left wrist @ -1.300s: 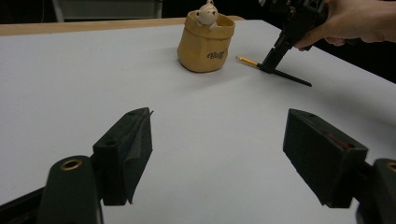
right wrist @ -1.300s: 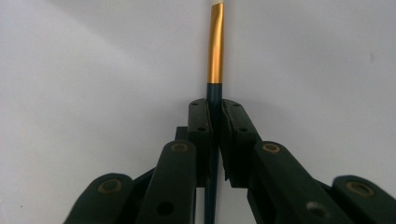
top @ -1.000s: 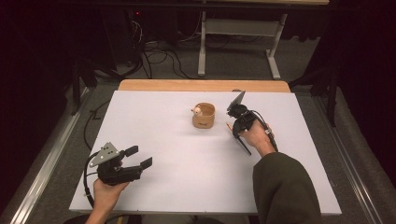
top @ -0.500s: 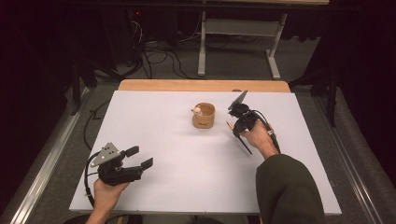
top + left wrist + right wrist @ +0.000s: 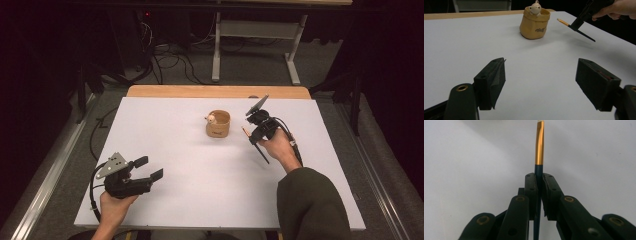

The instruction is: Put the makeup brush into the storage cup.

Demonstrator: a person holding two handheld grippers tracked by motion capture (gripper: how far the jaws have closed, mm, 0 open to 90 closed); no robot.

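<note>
A tan pot stands at the far middle of the white table, with a small pale bear figure peeking over its rim. Just right of the pot, my right gripper is shut on a dark-handled paintbrush. The brush's gold ferrule and pale tip point toward the pot, a short gap away. Near the front left corner my left gripper is held open, with nothing between its jaws.
A wooden strip runs along the table's far edge. Beyond it on the floor are cables and a metal stand. White tabletop stretches between the two grippers.
</note>
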